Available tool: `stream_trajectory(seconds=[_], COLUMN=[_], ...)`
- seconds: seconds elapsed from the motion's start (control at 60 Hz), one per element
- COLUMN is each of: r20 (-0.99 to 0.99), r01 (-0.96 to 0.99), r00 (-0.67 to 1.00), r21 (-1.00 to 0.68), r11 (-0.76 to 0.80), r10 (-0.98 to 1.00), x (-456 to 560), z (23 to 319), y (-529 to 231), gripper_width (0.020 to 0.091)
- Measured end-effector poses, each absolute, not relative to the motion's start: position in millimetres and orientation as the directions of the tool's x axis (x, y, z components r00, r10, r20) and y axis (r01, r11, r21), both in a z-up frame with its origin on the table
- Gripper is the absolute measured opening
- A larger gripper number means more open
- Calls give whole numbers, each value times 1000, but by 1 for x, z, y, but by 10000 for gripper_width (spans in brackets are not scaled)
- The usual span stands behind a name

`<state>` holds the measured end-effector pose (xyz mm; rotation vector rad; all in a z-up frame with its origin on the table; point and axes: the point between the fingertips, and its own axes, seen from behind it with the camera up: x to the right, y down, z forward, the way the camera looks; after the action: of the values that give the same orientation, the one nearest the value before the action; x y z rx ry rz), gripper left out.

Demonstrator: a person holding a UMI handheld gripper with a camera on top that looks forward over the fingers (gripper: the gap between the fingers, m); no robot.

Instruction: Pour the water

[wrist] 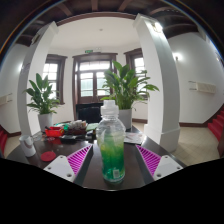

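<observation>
A clear plastic bottle with a white cap and green liquid in its lower half stands upright on the dark table. It sits between the fingers of my gripper. The purple pads stand apart from the bottle, with a strip of table showing on each side, so the gripper is open. The bottle's base is cut off by the lower border of the view.
To the left on the table lie a small red round object, another red item and a cluster of coloured things. Potted plants stand beyond. White pillars and windows lie behind.
</observation>
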<state>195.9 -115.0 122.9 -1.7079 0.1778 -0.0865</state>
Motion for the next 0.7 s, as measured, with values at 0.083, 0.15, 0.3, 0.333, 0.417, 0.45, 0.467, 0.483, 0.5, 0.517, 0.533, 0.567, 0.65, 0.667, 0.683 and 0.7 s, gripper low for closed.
stream_trajectory(seconds=[0.083, 0.15, 0.3, 0.333, 0.417, 0.45, 0.467, 0.483, 0.5, 0.517, 0.533, 0.567, 0.65, 0.667, 0.683, 0.7], r20=[-42, -60, -59, -49, -30, -17, -9, -1, 8, 16, 21, 32, 71, 79, 87, 95], r01=[-66, -80, -75, -64, -44, -32, -25, -18, -8, 0, 6, 17, 55, 62, 70, 77], r00=[988, 991, 993, 993, 993, 992, 992, 991, 991, 990, 991, 991, 990, 990, 989, 988], r21=[-986, -982, -986, -987, -991, -992, -992, -992, -993, -993, -993, -993, -989, -989, -988, -986], r11=[-156, -171, -149, -144, -128, -124, -125, -123, -120, -117, -114, -116, -134, -138, -141, -146], r10=[-151, -120, -106, -104, -112, -122, -127, -132, -136, -138, -133, -130, -119, -117, -118, -119], x=[203, 200, 201, 201, 203, 205, 203, 204, 205, 205, 204, 202, 197, 196, 196, 196], z=[115, 110, 109, 108, 108, 108, 108, 109, 109, 110, 110, 110, 108, 108, 108, 107], y=[-88, -70, -48, -45, -42, -42, -42, -41, -41, -41, -41, -40, -39, -38, -38, -37], gripper_width=[851, 844, 676, 613, 504, 475, 463, 441, 425, 401, 387, 364, 353, 353, 353, 352])
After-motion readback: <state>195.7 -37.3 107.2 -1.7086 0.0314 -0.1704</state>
